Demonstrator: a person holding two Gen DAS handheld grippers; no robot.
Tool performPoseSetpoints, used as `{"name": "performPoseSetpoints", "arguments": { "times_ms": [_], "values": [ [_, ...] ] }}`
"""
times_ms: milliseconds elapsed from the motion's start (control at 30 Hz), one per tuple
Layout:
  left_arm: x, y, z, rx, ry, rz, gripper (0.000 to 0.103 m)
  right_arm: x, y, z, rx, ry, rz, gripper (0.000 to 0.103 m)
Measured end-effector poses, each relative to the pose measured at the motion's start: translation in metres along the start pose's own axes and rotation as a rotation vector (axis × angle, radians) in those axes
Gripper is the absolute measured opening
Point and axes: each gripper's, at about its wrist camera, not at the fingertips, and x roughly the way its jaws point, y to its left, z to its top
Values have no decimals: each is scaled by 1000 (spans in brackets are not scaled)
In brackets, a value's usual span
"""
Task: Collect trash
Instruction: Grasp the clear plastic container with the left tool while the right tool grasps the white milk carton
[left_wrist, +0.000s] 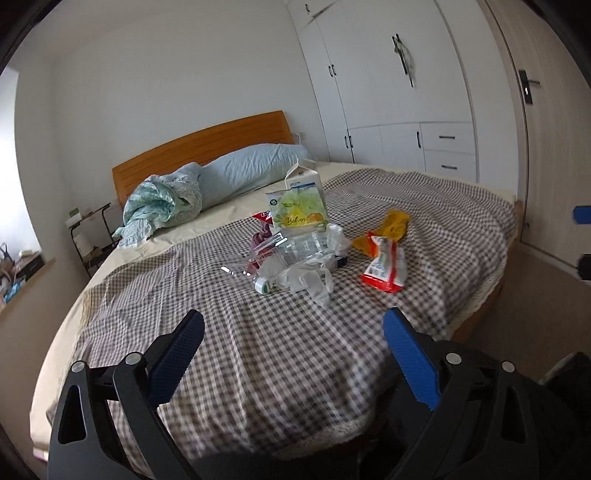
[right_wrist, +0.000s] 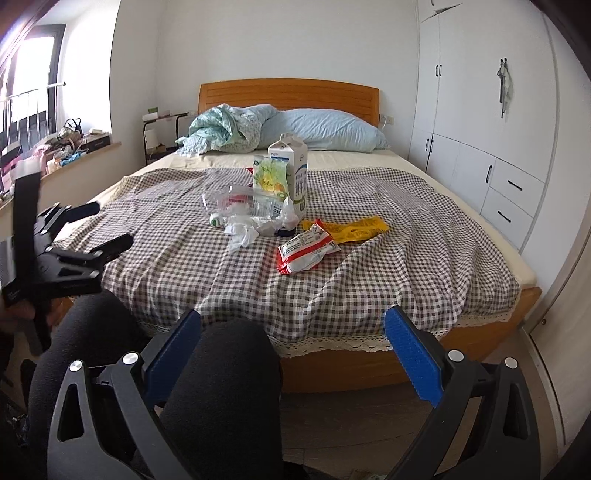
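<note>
Both grippers spread wide, empty: left gripper (left_wrist: 291, 325) over the near checkered blanket (left_wrist: 258, 350), right gripper (right_wrist: 291, 325) short of the bed. Trash mid-bed: milk carton (right_wrist: 291, 162) upright, red wrapper (right_wrist: 304, 253), yellow bag (right_wrist: 354, 229), clear plastic pile (right_wrist: 251, 212), possibly a bottle. Risks: toppling the carton, pinching blanket with thin film. No bin visible.

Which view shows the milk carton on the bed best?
The right wrist view: the milk carton stands upright and shows its gable top and two faces, with only its lower left hidden by a green snack packet. In the left wrist view, the carton is mostly hidden behind that packet; only its top shows.
</note>
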Motion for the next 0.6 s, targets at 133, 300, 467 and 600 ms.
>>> {"name": "performPoseSetpoints", "arguments": {
  "times_ms": [133,300,467,600],
  "values": [
    [74,8,24,81,-13,-14,77,32,-7,7,6,46,-25,95],
    [142,4,48,216,-14,-104,77,71,-14,25,37,74,-15,95],
    [191,-2,60,338,-19,-113,67,103,-14,52,31,66,10,95],
    [220,3,68,367,52,-162,59,128,-14,69,16,60,27,95]
  ]
}}
